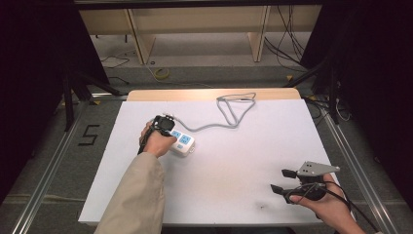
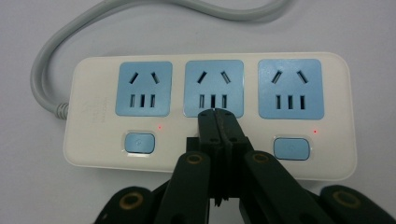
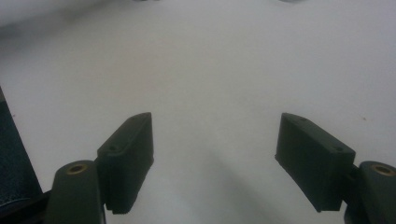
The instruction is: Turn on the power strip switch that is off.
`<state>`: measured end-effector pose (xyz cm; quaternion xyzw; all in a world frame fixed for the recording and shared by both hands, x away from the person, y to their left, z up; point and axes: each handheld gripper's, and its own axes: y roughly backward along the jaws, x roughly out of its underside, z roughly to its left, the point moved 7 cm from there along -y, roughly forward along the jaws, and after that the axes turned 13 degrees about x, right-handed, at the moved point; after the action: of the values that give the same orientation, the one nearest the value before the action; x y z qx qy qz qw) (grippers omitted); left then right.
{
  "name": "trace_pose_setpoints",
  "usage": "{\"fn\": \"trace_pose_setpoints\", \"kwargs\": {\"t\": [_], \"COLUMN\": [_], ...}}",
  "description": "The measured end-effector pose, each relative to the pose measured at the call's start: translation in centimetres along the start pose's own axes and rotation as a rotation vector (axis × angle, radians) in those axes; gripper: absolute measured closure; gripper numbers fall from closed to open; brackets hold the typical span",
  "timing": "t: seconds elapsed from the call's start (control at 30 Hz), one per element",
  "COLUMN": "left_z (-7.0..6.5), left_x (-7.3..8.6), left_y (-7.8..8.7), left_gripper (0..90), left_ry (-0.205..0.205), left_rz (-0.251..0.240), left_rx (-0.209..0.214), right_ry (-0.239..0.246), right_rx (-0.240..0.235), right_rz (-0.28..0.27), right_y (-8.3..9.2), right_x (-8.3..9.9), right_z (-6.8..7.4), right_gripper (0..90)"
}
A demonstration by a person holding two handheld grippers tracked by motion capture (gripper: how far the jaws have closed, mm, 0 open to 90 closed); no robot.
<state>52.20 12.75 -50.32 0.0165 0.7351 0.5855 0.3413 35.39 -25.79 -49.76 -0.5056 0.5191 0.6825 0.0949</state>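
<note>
High view, left side: the left hand-held gripper [image 1: 164,125] is sitting over the near end of a white power strip [image 1: 184,142], roughly mid-table, left of centre.
Left hand-held gripper view: the jaws are pressing flat together with nothing between them, and their joined tip [image 2: 217,122] is pointing down at the strip [image 2: 88,112], right at the lower edge of the middle blue socket [image 2: 214,84].
Middle switch: the closed jaws are covering the spot where it would be, so I can't tell if they're actually touching it.
Other switches: the left blue button [image 2: 139,143] and the right blue button [image 2: 291,148] are both showing, each with a tiny red light glowing just above it.
Cable: the grey cord [image 1: 229,117] is running off the strip's far end and looping toward the back edge of the table [image 1: 234,170].
High view, right side: the right hand-held gripper [image 1: 281,181] is hanging near the front right corner, well apart from the strip.
Right hand-held gripper view: the jaws are standing spread wide, and only bare white table [image 3: 215,70] is lying between them.
</note>
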Motion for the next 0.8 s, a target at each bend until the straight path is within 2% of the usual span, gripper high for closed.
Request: {"fn": "trace_pose_setpoints", "kwargs": {"t": [0.13, 0.6, 0.8], "left_z": [-0.03, -0.07, 0.03], "left_x": [-0.07, -0.15, -0.13], "left_y": [-0.06, -0.09, -0.09], "left_gripper": [90.0, 90.0, 90.0], "left_ry": [0.011, 0.001, 0.018], "left_rz": [0.003, 0.025, 0.021], "left_rx": [-0.001, -0.007, 0.004], "right_ry": [0.0, 0.003, 0.004], "right_rx": [-0.001, -0.001, -0.003], "right_rz": [0.001, 0.0, 0.004], "right_y": [0.0, 0.0, 0.01], "right_x": [0.01, -0.01, 0.02], "right_z": [0.02, 0.09, 0.11], "right_gripper": [27.9, 27.9, 28.0]}}
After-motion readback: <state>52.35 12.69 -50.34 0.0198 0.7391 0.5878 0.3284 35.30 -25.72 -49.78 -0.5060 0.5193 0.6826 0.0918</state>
